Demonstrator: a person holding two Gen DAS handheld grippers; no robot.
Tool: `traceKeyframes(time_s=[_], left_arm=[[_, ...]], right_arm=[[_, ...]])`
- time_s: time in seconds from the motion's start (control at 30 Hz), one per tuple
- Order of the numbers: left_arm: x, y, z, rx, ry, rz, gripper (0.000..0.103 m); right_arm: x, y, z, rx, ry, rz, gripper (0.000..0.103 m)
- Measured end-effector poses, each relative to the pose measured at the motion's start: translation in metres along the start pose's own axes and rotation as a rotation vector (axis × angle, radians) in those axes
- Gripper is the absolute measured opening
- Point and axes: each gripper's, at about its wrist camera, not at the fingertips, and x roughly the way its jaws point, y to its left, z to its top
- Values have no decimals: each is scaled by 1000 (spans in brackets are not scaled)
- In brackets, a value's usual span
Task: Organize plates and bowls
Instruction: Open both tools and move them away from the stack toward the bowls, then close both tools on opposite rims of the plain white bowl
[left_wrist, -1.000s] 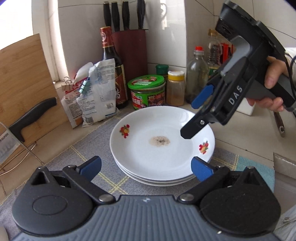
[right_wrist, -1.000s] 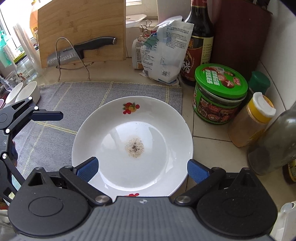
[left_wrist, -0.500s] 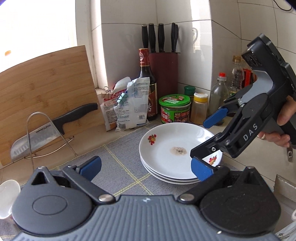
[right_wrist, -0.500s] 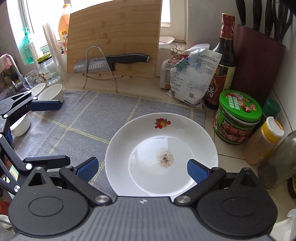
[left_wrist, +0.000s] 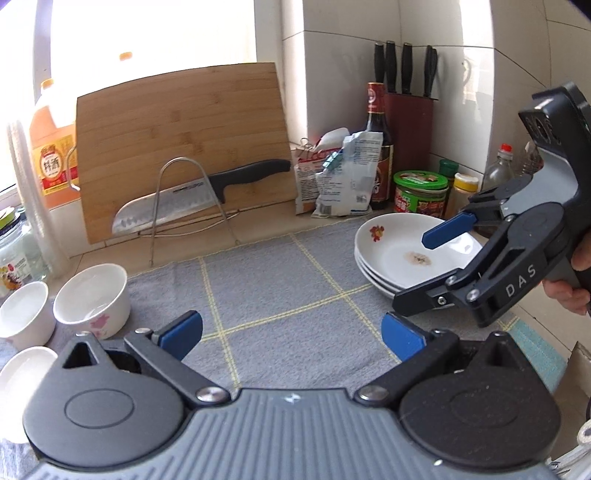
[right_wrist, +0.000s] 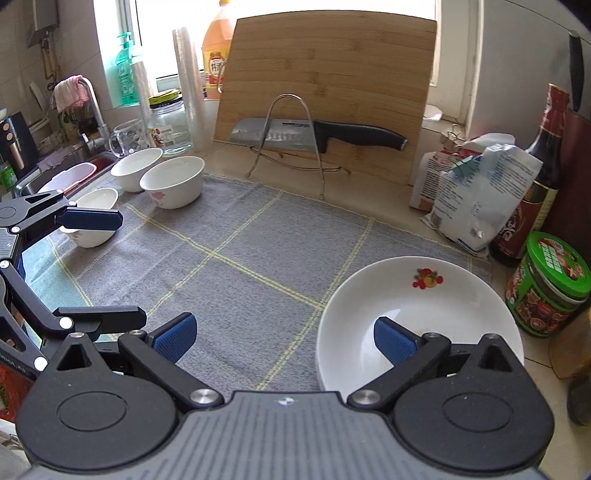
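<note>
I have pulled both my wide-spread, empty grippers, left (left_wrist: 291, 334) and right (right_wrist: 284, 338), back from the stacked white floral plates (right_wrist: 417, 314); three white ceramic bowls (right_wrist: 172, 181) wait, unstacked, across the grey mat (right_wrist: 240, 258).

A bright kitchen corner

White tiled walls (left_wrist: 369, 29) meet behind the counter (right_wrist: 369, 192); a sunny window (right_wrist: 166, 33) glows on the left; a grey cloth (right_wrist: 240, 258) covers the counter.
</note>
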Motion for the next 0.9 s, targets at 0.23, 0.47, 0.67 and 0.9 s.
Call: traceKeyframes(time_s=[0.23, 0.47, 0.67, 0.9], left_arm=[[-19, 46, -28, -23, 37, 15, 102], [-40, 107, -50, -36, 63, 10, 102], [-52, 151, -64, -19, 91, -4, 102], [-53, 201, -68, -18, 134, -27, 102]], right_arm=[[26, 58, 10, -84, 22, -8, 103], [55, 119, 21, -101, 45, 16, 103], [83, 169, 33, -117, 47, 27, 103], [110, 210, 45, -130, 31, 42, 103]])
